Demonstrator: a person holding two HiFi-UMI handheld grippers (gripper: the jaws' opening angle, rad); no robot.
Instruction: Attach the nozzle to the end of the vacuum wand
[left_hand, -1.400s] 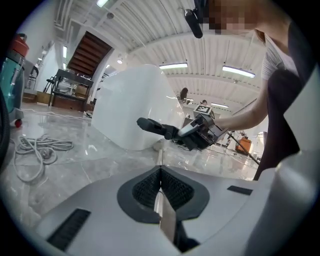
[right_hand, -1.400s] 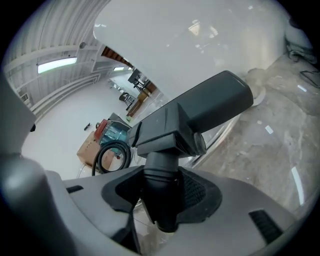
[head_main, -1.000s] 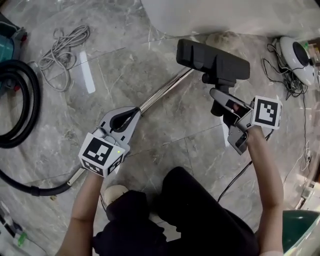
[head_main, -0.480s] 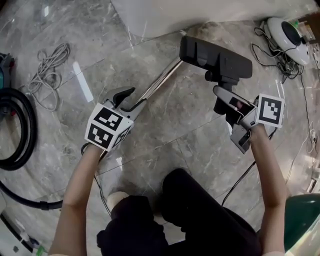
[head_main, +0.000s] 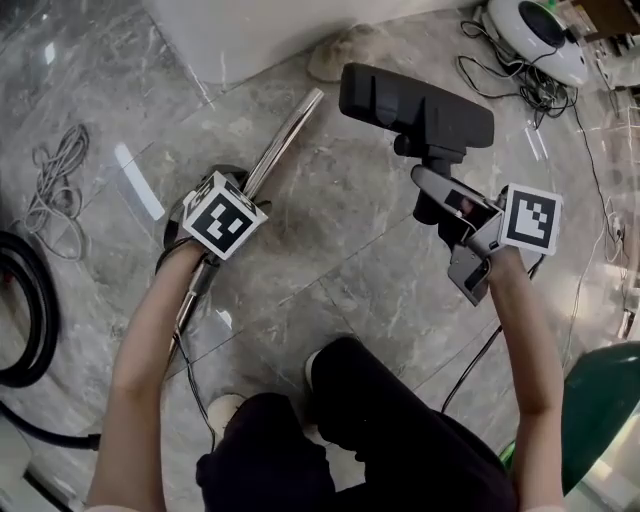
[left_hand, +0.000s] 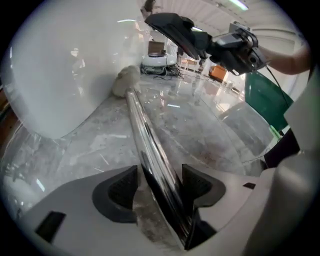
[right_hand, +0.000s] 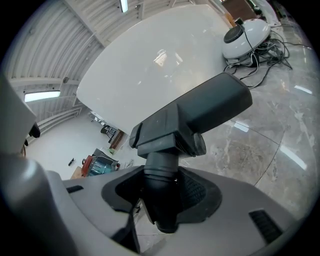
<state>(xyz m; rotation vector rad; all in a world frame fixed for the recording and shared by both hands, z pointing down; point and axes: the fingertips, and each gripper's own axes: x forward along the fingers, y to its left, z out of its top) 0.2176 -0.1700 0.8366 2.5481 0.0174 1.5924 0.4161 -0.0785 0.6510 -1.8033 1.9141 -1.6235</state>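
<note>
Since a second ago the left gripper (left_hand: 159, 190) has shifted further up the wand (head_main: 283, 140) and tipped down over it. Its jaws were shut then and are opening now. The shiny tube runs right between them, but as far as I can see the pads aren't squeezing it yet. The right gripper (right_hand: 162, 192) is clamped on the neck of the nozzle (head_main: 415, 100), holding it up in the air, off to the side of the wand's free end and clearly apart from it. The wand itself looks like it's lying on the floor (head_main: 350, 260). So I'd call it maybe halfway: the nozzle is in hand, nothing's joined. What's left is grabbing the wand, lining the neck up with its end and pushing it on.
</note>
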